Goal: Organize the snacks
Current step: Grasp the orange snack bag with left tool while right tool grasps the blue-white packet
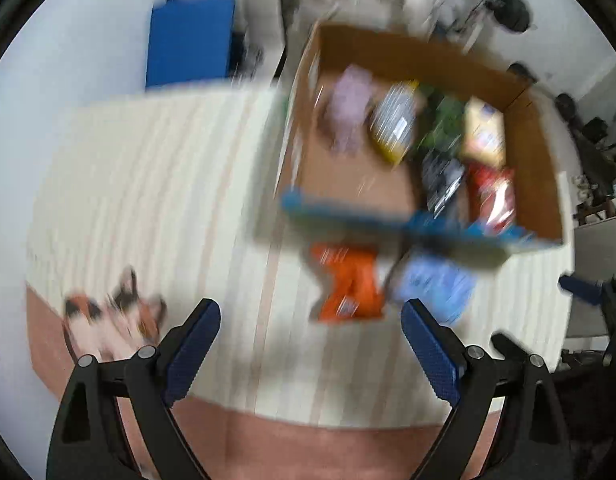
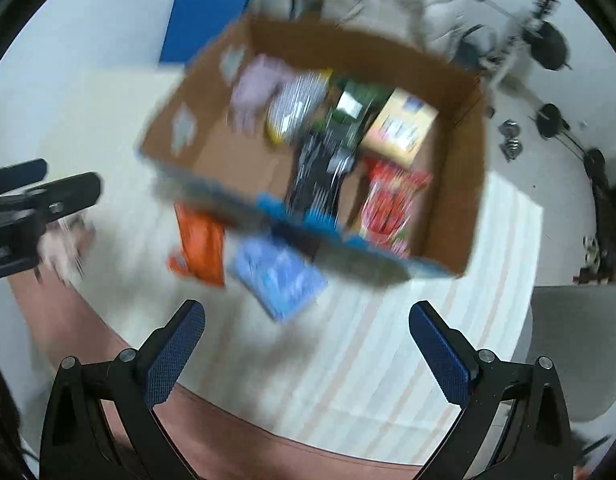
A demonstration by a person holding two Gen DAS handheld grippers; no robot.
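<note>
Snacks lie ahead of both grippers, on the striped cloth (image 2: 387, 360) and in the box beyond it. Furthest left, a small cat-patterned packet (image 1: 116, 320) sits alone near the cloth's edge, just ahead and left of the left gripper (image 1: 311, 348), whose fingers are spread wide with nothing between them. Next comes an orange packet (image 1: 347, 288), its long axis running away from the fingers, almost straight ahead of that gripper. Beside it, to the right, lies a light-blue packet (image 2: 278, 276), angled, ahead of and slightly left of the right gripper (image 2: 308, 344), which is likewise splayed and empty. By my reading each arm has its own nearer packet: left for orange, right for blue. Both touch or tuck under the front wall of the cardboard box (image 2: 463, 184).

Counting: three packets outside the box; inside, blur permitting, about six, purple, silver-and-yellow, green, black, tan and red. One box, two grippers.
</note>
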